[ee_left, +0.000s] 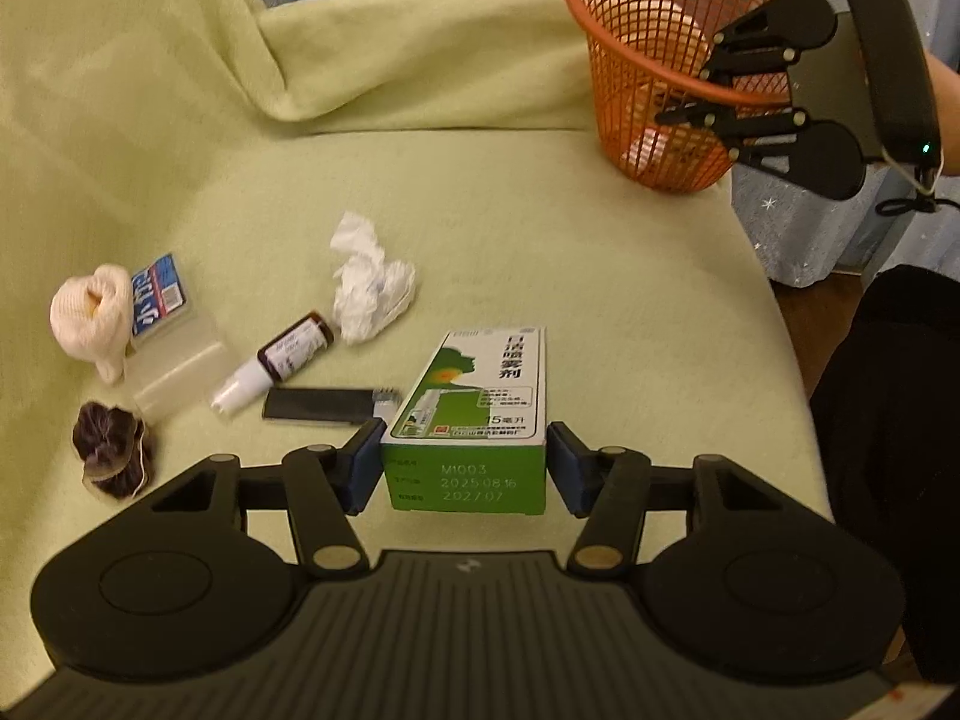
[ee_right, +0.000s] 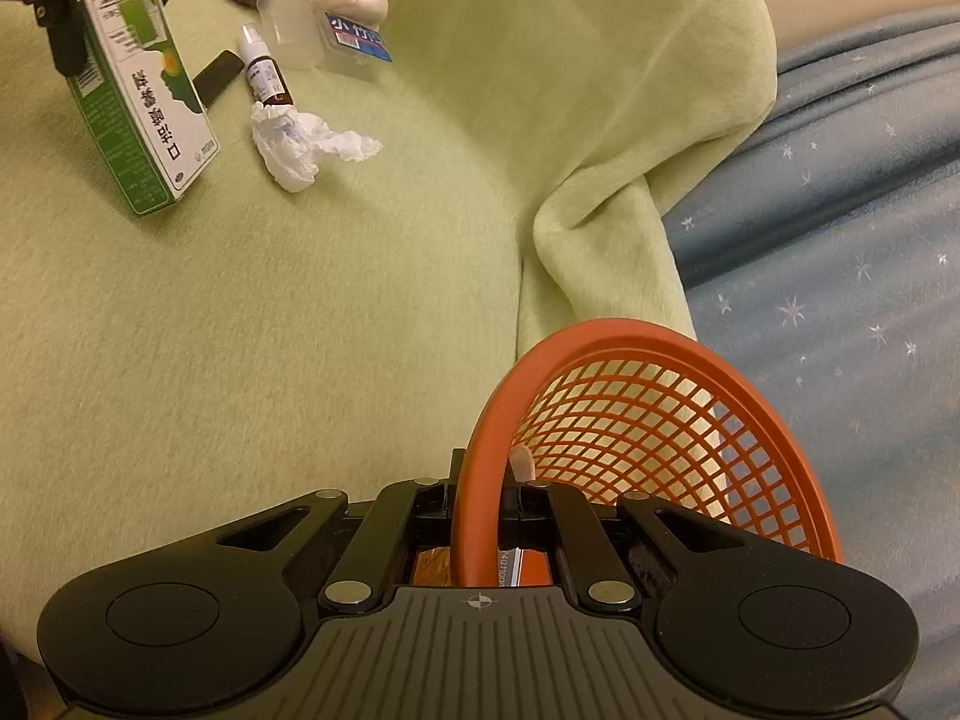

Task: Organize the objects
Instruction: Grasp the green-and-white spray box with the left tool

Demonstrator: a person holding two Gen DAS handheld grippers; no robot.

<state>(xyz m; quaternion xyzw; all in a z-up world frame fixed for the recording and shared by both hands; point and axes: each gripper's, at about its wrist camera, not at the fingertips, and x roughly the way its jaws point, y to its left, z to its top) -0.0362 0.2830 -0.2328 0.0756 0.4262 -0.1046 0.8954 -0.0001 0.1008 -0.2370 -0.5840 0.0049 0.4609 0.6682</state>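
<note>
While clamping the green box [ee_left: 474,414], left gripper [ee_left: 465,468]; right gripper [ee_right: 483,504] clenched on basket rim [ee_right: 474,480].

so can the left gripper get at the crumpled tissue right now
Probably not yet: the left gripper is occupied by the green box between its fingers. The tissue itself lies uncovered just beyond, with open blanket around it.

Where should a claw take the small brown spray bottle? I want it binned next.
Grip the brown spray bottle across its labelled body, coming from above. It lies flat on the blanket, white nozzle toward the lighter, tissue by its base.
</note>
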